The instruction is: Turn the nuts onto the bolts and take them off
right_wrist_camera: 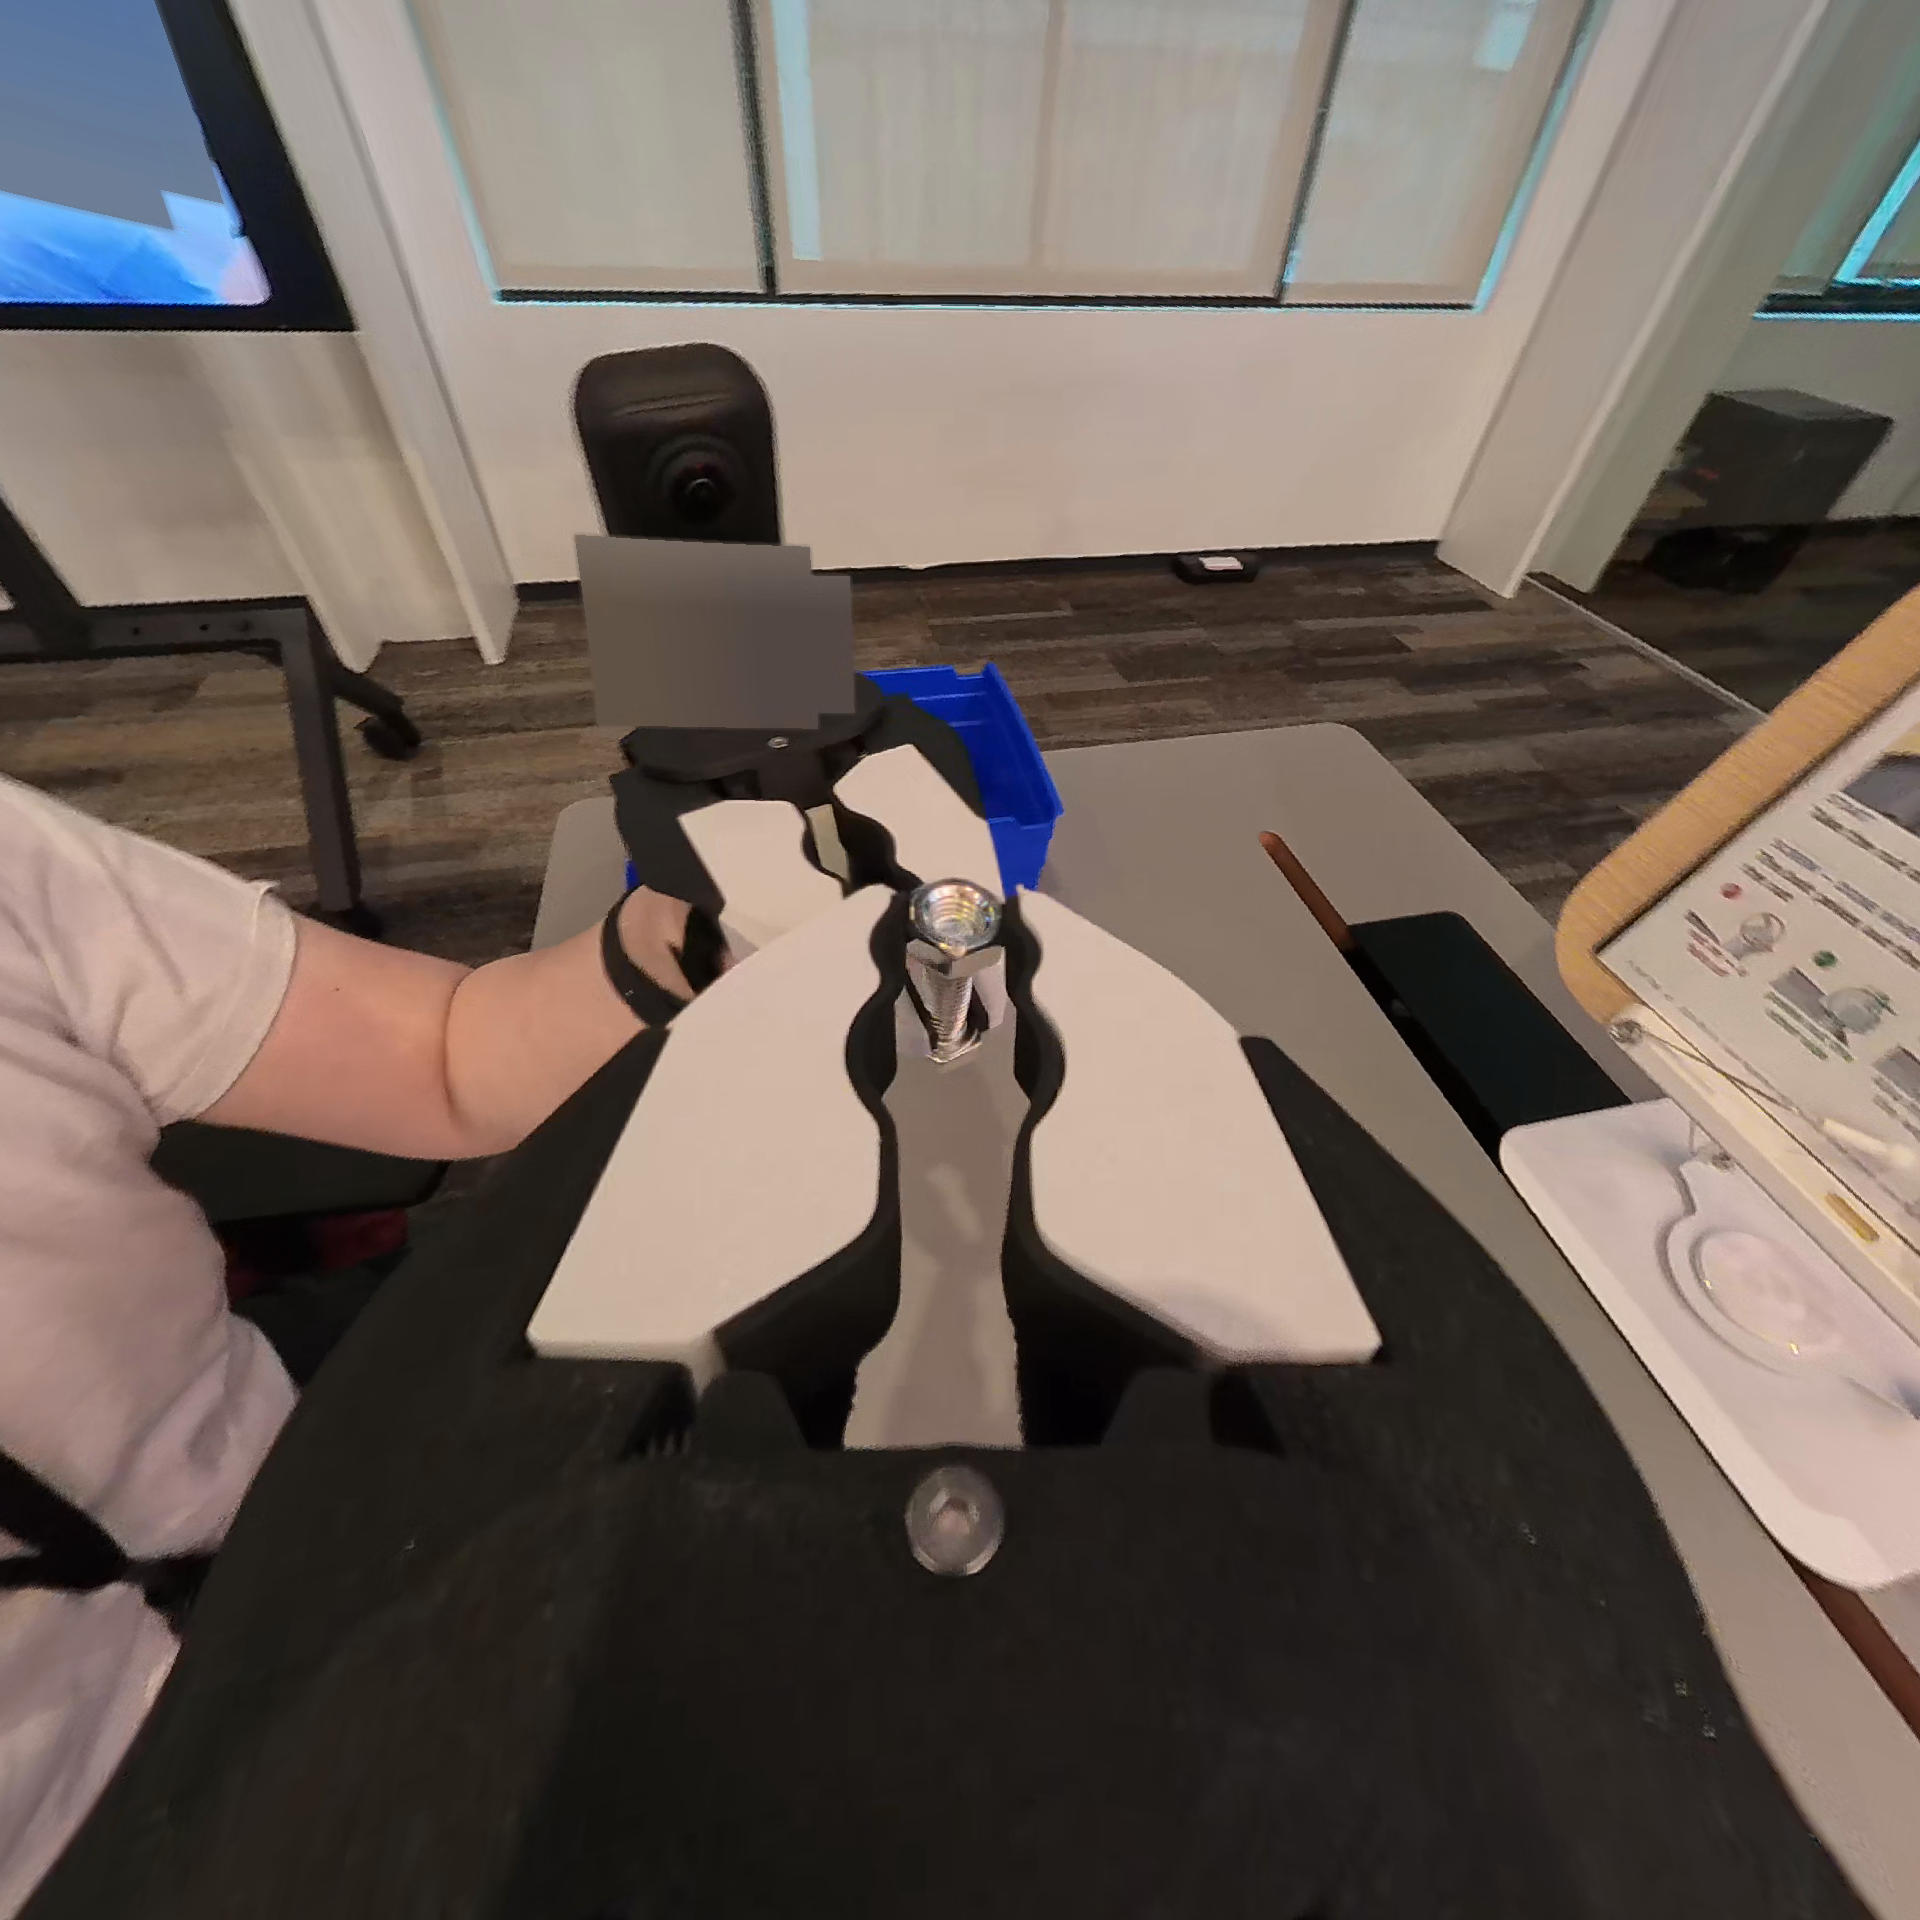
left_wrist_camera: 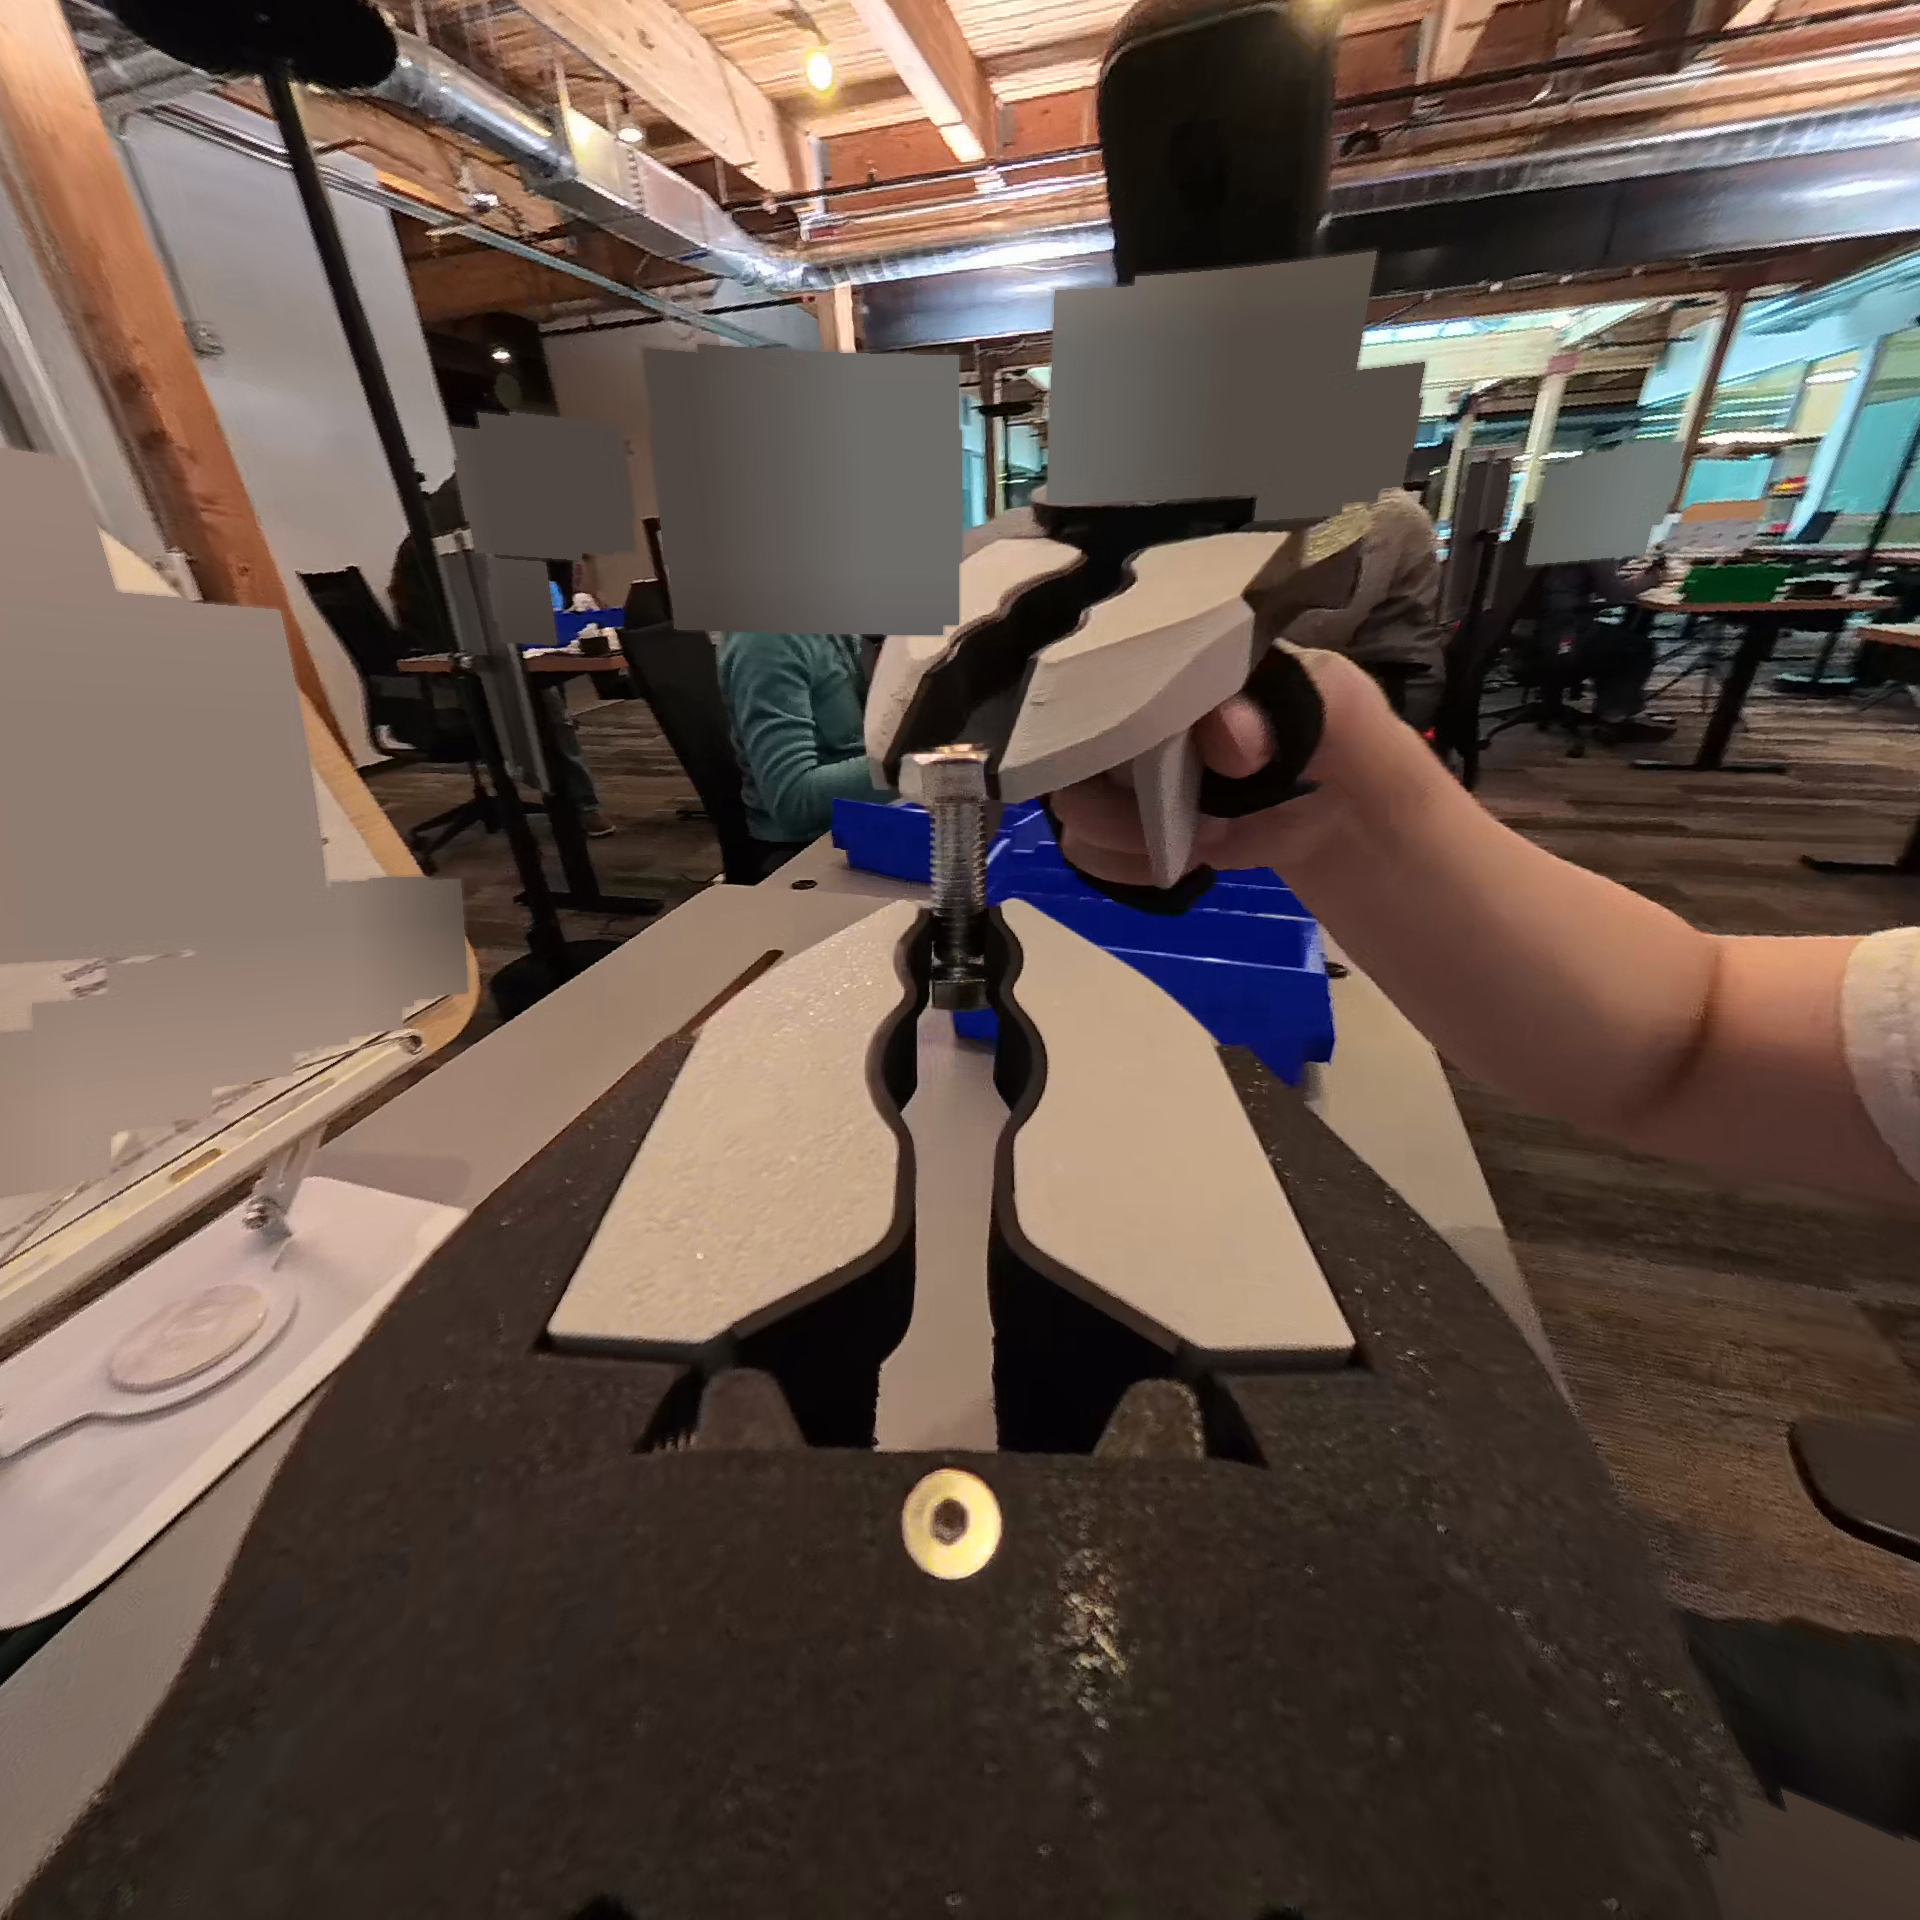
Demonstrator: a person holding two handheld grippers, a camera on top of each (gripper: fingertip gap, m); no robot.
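From the left wrist view, your left gripper (left_wrist_camera: 958,971) has its fingers closed on the nut (left_wrist_camera: 957,982) at the lower end of the upright bolt (left_wrist_camera: 956,831), whose head the right gripper (left_wrist_camera: 940,764) pinches at 12 o'clock. Any tilt could cross-thread.

From the right wrist view, your fingers clamp the bolt's head; a slack grip would drop it onto the grey surface (right_wrist_camera: 1195,831), near the blue bin (right_wrist_camera: 997,769) at 12 o'clock.

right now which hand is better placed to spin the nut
Right. The right gripper has its fingers closed on the nut at the bolt's upper end, so it can likely twist there. The left gripper clamps the bolt's lower end and looks better as the steady hold.
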